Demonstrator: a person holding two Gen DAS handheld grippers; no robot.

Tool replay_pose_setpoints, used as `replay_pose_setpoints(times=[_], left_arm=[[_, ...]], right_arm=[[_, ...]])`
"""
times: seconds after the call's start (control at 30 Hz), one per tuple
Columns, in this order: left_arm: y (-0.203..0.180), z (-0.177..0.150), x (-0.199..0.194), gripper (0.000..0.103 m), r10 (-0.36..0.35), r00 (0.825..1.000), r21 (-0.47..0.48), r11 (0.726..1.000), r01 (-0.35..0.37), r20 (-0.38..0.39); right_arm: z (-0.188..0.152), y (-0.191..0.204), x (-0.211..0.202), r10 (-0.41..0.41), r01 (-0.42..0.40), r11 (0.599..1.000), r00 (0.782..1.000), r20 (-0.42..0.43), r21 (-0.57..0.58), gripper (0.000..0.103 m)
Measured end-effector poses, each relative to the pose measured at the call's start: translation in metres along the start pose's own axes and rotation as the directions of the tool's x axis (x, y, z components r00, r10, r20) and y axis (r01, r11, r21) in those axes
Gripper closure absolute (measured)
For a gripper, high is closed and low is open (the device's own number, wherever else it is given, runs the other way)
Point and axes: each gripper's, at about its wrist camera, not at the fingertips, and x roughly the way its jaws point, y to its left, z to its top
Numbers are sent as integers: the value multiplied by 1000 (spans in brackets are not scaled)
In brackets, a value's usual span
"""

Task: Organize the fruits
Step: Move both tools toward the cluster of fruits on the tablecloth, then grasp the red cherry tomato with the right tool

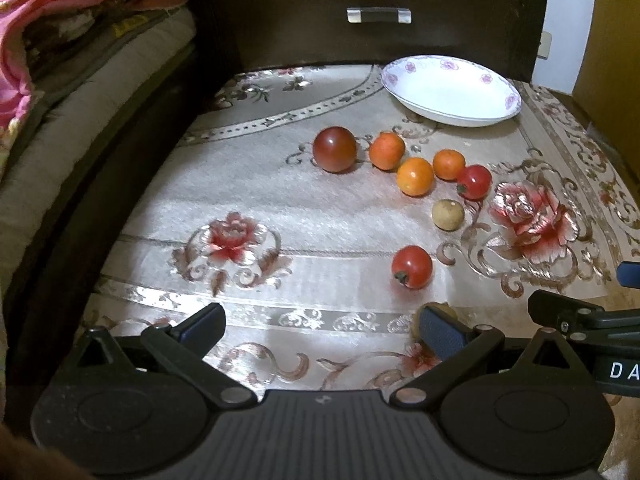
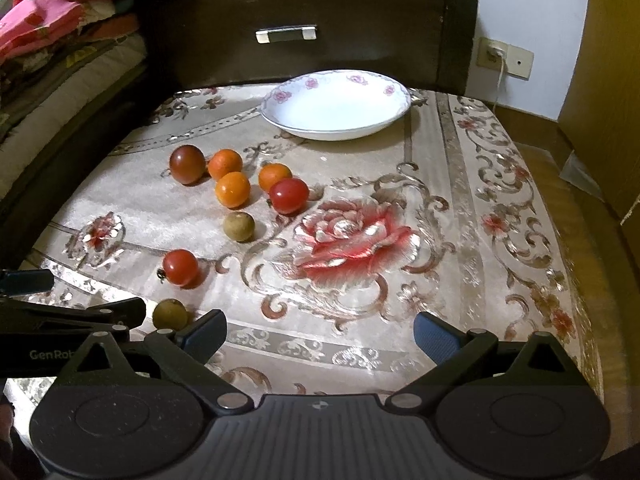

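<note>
Several small fruits lie on the floral tablecloth: a dark red tomato (image 1: pixel 334 149), three orange tomatoes (image 1: pixel 415 176), two red tomatoes (image 1: pixel 412 266) (image 2: pixel 289 195), and a tan longan (image 1: pixel 448 214). A second longan (image 2: pixel 170 314) lies nearest me, half hidden behind my left gripper's right fingertip (image 1: pixel 440 334). A white flowered plate (image 1: pixel 451 90) (image 2: pixel 336 104) stands empty at the back. My left gripper (image 1: pixel 324 326) is open and empty near the front edge. My right gripper (image 2: pixel 320 338) is open and empty, to the right of the fruits.
A dark wooden drawer front with a metal handle (image 1: pixel 379 15) rises behind the table. Stacked bedding (image 1: pixel 60 40) lies at the left. A wall socket (image 2: pixel 494 53) and a wooden cabinet (image 2: pixel 604 80) are at the right. The table edge curves down at the right (image 2: pixel 576 280).
</note>
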Motion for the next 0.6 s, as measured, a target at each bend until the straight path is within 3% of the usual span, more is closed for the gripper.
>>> replay_pose_setpoints(times=[0.6], left_arm=[[27, 7, 1, 0, 62, 998, -19, 998, -62, 13]], right_arm=[[17, 36, 3, 133, -126, 976, 991, 31, -179, 13]])
